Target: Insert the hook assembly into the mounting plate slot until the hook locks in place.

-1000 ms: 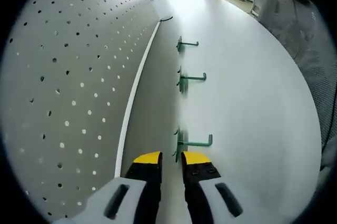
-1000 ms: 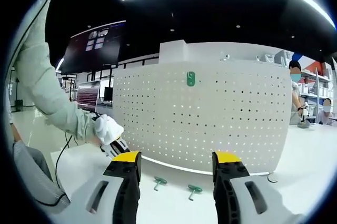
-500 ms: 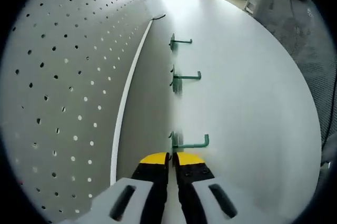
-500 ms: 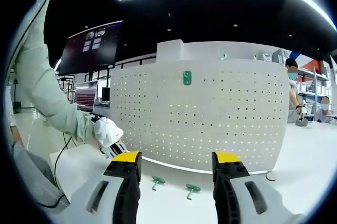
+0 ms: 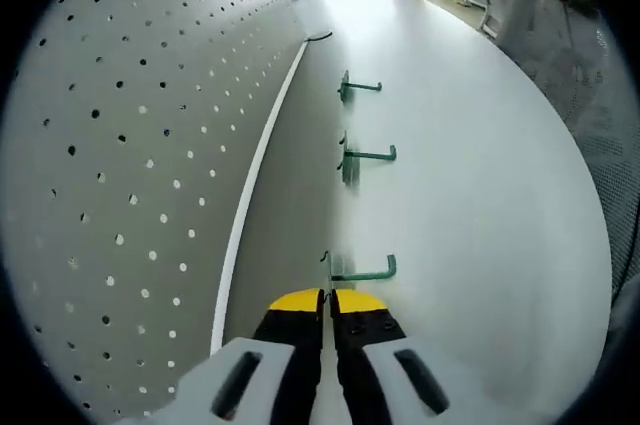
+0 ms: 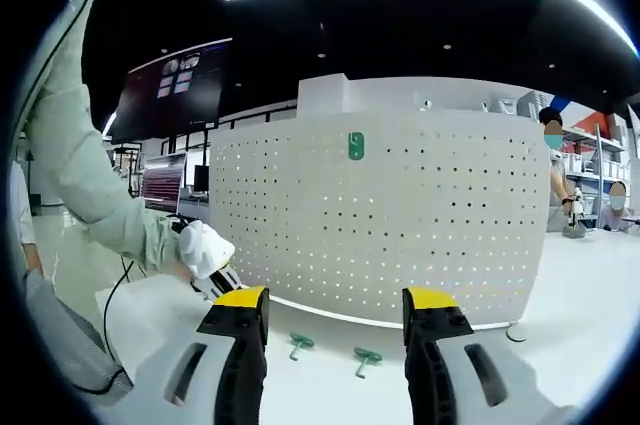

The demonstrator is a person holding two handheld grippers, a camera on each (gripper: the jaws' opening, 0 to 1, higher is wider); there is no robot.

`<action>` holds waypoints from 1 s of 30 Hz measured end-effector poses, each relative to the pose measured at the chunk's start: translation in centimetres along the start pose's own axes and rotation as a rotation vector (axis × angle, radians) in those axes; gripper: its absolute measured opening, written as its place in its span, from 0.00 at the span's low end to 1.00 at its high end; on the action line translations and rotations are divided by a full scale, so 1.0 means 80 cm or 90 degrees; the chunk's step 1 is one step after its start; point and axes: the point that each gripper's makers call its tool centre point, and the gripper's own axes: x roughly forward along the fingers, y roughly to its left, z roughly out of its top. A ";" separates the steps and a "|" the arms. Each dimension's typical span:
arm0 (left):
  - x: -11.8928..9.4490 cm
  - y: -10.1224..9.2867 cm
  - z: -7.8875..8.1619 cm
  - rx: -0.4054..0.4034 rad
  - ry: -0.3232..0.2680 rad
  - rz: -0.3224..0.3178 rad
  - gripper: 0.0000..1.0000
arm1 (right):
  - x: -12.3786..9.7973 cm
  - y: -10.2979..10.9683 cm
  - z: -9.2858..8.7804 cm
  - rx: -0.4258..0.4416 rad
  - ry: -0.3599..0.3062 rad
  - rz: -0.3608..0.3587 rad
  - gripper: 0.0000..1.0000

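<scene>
Three green hooks lie in a row on the white table [image 5: 480,195] beside the white pegboard [image 5: 130,145]: a far hook [image 5: 360,85], a middle hook [image 5: 366,156] and a near hook [image 5: 360,269]. My left gripper [image 5: 327,296] is shut, its yellow tips pinching the near hook's base plate. My right gripper [image 6: 335,307] hangs open in the air, facing the pegboard [image 6: 400,225], which carries a small green piece [image 6: 355,146] high up. Two hooks [image 6: 298,344] [image 6: 366,356] lie at the board's foot. A gloved hand [image 6: 205,248] holds the left gripper [image 6: 216,285] at the left.
A white strip [image 5: 255,180] runs along the foot of the pegboard. A person in pale clothes [image 5: 560,35] stands at the table's far side. Other people [image 6: 556,160] stand behind the board at the right. A dark screen [image 6: 180,90] hangs at the back left.
My left gripper's jaws closed from open onto the near hook's base plate. The two farther hooks then shifted in that view while the near hook stayed at the tips. The right gripper barely moved.
</scene>
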 end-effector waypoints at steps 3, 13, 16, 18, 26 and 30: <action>-0.004 0.003 0.005 -0.018 -0.013 0.011 0.03 | 0.000 0.001 -0.001 0.000 0.001 0.002 0.52; -0.026 0.026 0.026 -0.090 -0.070 0.078 0.03 | 0.001 0.003 -0.001 0.000 0.001 0.007 0.51; -0.033 0.030 0.032 -0.103 -0.083 0.096 0.03 | 0.001 0.003 0.000 0.000 0.000 0.008 0.51; -0.038 0.030 0.036 -0.105 -0.091 0.102 0.03 | 0.001 0.004 0.000 0.000 -0.001 0.009 0.51; -0.064 0.031 0.055 -0.127 -0.136 0.144 0.03 | 0.000 0.006 0.001 -0.002 -0.003 0.013 0.51; -0.077 0.028 0.064 -0.146 -0.159 0.160 0.03 | 0.000 0.008 0.002 -0.003 -0.004 0.016 0.51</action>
